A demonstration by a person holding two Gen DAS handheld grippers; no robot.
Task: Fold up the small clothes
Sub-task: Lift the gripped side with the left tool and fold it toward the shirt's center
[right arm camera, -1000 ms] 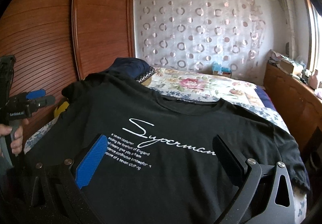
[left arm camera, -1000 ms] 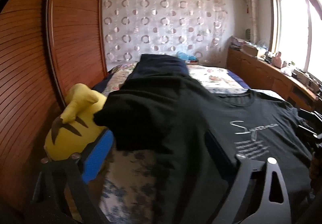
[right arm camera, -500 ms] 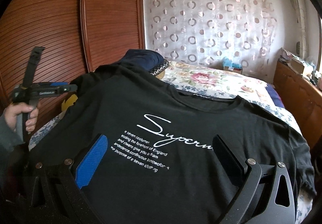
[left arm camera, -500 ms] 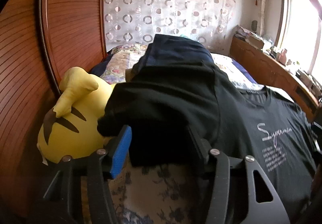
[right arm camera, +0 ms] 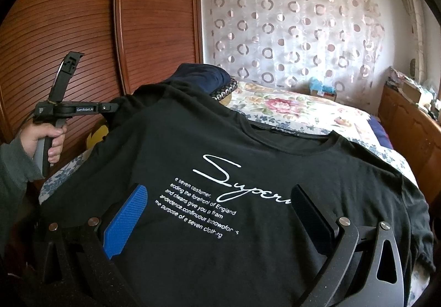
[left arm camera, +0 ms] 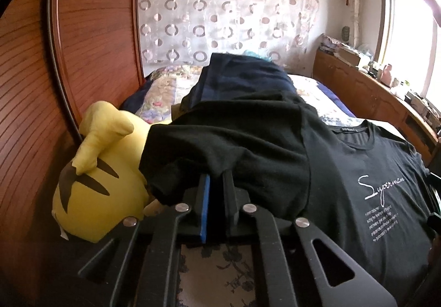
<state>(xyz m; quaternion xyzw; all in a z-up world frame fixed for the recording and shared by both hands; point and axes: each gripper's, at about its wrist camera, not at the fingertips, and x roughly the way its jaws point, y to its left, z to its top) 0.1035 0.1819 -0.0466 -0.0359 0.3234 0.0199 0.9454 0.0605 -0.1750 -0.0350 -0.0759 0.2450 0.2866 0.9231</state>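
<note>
A black T-shirt (right arm camera: 248,169) with white "Superman" print lies face up on the bed; it also shows in the left wrist view (left arm camera: 358,169). My left gripper (left arm camera: 216,177) is shut on the hem of the shirt's left sleeve (left arm camera: 220,147), which drapes over a yellow plush toy. In the right wrist view the left gripper (right arm camera: 110,107) shows at the sleeve, held by a hand. My right gripper (right arm camera: 217,205) is open, its fingers spread above the shirt's chest print.
A yellow plush toy (left arm camera: 96,183) lies at the bed's left edge against the wooden wardrobe (left arm camera: 41,86). A folded navy garment (left arm camera: 242,78) sits on a pillow behind the sleeve. The floral bedspread (right arm camera: 289,111) stretches beyond. A wooden cabinet (left arm camera: 372,97) lines the right.
My left gripper moved forward to the sleeve hem and closed on it. My right gripper drifted slightly forward over the print and stayed open.
</note>
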